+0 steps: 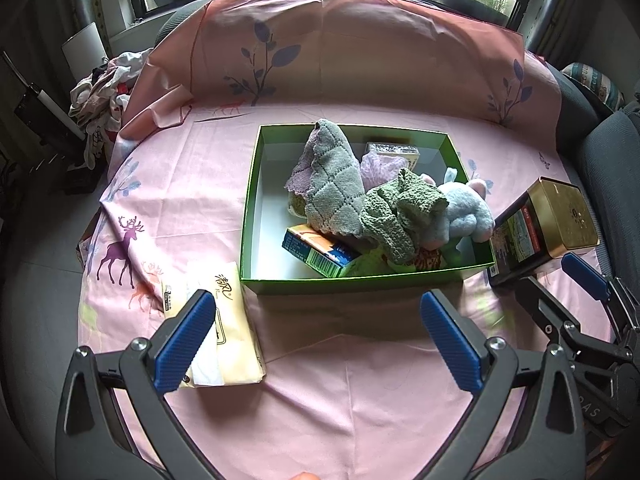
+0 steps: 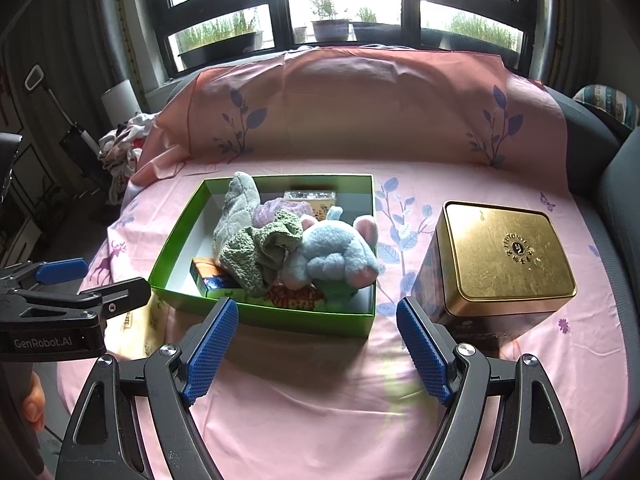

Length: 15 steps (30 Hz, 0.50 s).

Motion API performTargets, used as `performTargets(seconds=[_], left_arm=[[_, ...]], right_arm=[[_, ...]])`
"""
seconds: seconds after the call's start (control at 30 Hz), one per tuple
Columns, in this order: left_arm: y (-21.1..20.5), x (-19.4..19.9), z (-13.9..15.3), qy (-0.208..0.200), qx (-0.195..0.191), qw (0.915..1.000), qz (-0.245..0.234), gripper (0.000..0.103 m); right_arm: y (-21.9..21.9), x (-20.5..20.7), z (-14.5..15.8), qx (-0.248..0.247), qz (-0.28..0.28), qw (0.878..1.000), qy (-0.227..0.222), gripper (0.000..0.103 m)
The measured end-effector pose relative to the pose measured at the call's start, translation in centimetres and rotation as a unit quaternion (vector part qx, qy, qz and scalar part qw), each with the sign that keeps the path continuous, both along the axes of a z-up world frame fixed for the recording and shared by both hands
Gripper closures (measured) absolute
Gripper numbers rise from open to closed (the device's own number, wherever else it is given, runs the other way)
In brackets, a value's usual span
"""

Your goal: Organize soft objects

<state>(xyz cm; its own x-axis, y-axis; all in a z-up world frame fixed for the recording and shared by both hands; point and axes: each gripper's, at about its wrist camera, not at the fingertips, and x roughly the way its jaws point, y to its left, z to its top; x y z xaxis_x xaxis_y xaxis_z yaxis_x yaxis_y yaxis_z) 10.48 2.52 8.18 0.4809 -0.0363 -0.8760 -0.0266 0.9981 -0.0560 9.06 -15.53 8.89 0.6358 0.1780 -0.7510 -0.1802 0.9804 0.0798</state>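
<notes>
Green cardboard box [image 1: 360,276] holds the soft things: grey cloth [image 1: 334,184], green knit [image 1: 396,216] and blue plush toy [image 1: 466,210], piled toward its right side. Left gripper [image 1: 316,340] and right gripper [image 2: 316,348] hang before the box, jaws spread and empty. Best to lift the top cloth first, pinching one loose fold. Tissue pack [image 1: 224,320] lies left of the box, gold tin [image 2: 504,256] crowds its right.

A gold-lidded tin [image 2: 505,256] stands on the pink deer-print sheet [image 1: 320,380]; laundry pile [image 1: 102,92] lies beyond.
</notes>
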Motion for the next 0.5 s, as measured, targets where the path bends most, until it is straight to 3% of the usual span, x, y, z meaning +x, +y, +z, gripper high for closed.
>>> performTargets(seconds=[0.27, 0.5], left_arm=[[1.3, 0.0, 1.9, -0.017, -0.007, 0.9998, 0.01, 0.001], [1.1, 0.3, 0.8, -0.01, -0.001, 0.9999, 0.009, 0.001]], right_arm=[[0.0, 0.0, 0.7, 0.005, 0.002, 1.0, -0.009, 0.021], [0.6, 0.4, 0.3, 0.003, 0.009, 1.0, -0.004, 0.021]])
